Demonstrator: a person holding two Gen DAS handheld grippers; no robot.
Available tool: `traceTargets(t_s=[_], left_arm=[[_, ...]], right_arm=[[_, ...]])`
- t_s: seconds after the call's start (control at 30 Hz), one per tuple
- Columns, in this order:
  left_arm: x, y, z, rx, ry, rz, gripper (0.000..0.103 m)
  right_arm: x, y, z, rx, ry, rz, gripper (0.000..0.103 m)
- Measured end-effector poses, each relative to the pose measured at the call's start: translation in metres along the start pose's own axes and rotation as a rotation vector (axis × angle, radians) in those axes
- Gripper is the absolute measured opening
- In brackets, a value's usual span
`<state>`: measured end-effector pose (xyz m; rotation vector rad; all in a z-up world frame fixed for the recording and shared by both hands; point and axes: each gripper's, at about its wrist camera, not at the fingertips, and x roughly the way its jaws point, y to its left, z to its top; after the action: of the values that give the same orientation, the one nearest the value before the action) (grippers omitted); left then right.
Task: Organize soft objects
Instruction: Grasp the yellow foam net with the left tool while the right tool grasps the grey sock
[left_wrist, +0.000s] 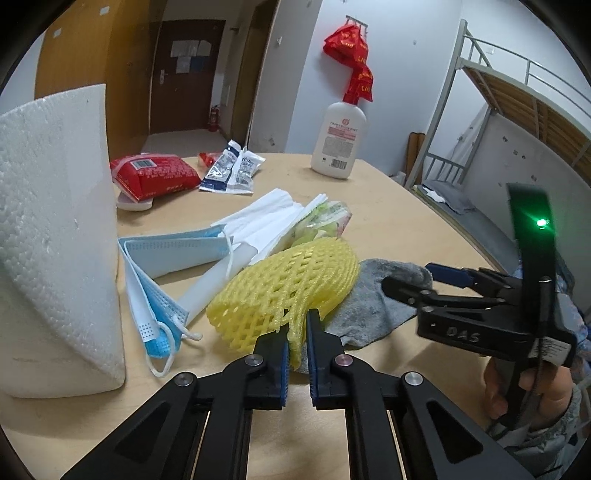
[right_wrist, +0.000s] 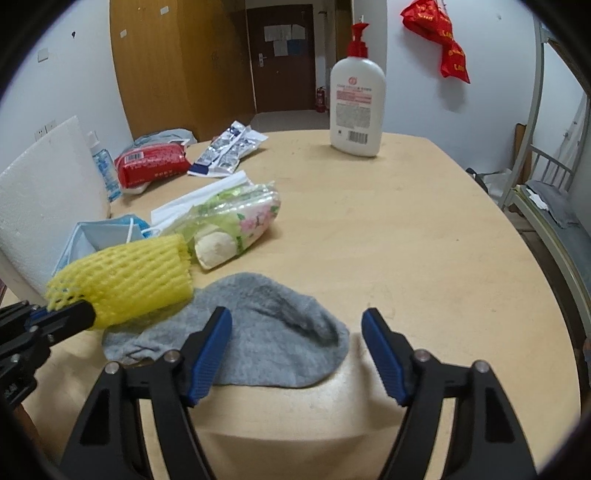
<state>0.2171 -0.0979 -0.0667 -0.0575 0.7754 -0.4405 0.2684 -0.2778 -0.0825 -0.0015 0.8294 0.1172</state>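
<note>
A yellow foam fruit net (left_wrist: 291, 280) lies partly on a grey sock (left_wrist: 373, 306) on the wooden table (right_wrist: 406, 240). My left gripper (left_wrist: 297, 332) is shut on the net's near edge, its blue pads pinching the mesh. In the right wrist view the same net (right_wrist: 129, 277) sticks out from the left gripper's tip (right_wrist: 70, 314). My right gripper (right_wrist: 295, 321) stands open just above the grey sock (right_wrist: 266, 332), one finger on each side of its near end, and the pads do not press it. A hand holds the right gripper's handle at the right edge of the left wrist view.
Blue face masks (left_wrist: 159, 295), folded white tissues (left_wrist: 266, 218) and a flower-print tissue pack (right_wrist: 240, 218) lie behind the net. A white foam block (left_wrist: 55, 240) stands at the left. Farther back are a red packet (left_wrist: 155, 175), wipe sachets (left_wrist: 232, 170) and a lotion bottle (right_wrist: 356, 107).
</note>
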Motion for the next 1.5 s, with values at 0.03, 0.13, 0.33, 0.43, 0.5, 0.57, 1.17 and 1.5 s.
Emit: traceTargets(t_s=[0.03,0.13,0.33,0.43,0.5,0.57,1.17,1.5], left_arm=[[-0.001,0.0,0.0,0.001,-0.005,-0.001,0.009],[-0.003,-0.001,0.0,0.002,-0.01,-0.007,0.009],[-0.003,-0.003,0.0,0.008,-0.014,-0.012,0.009],[-0.004,-0.004,0.0,0.013,-0.021,-0.014,0.009],[-0.004,-0.003,0.0,0.011,-0.024,-0.016,0.009],[-0.006,-0.003,0.0,0.01,-0.033,-0.019,0.009],[-0.059,-0.023,-0.002,0.049,-0.155,-0.013,0.009],[-0.103,-0.031,-0.008,0.068,-0.229,0.015,0.009]], right_arm=[[0.002,0.001,0.0,-0.004,0.009,0.003,0.064],[0.007,0.001,0.0,0.002,0.034,0.014,0.044],[0.005,-0.001,-0.002,0.014,0.034,0.036,0.02],[0.001,-0.001,-0.005,0.027,0.025,0.065,0.013],[-0.001,-0.002,-0.006,0.038,0.023,0.08,0.012],[-0.007,-0.002,-0.008,0.048,0.006,0.079,0.012],[-0.095,-0.005,-0.016,0.105,-0.225,0.021,0.012],[-0.138,0.015,-0.021,0.08,-0.322,0.045,0.012]])
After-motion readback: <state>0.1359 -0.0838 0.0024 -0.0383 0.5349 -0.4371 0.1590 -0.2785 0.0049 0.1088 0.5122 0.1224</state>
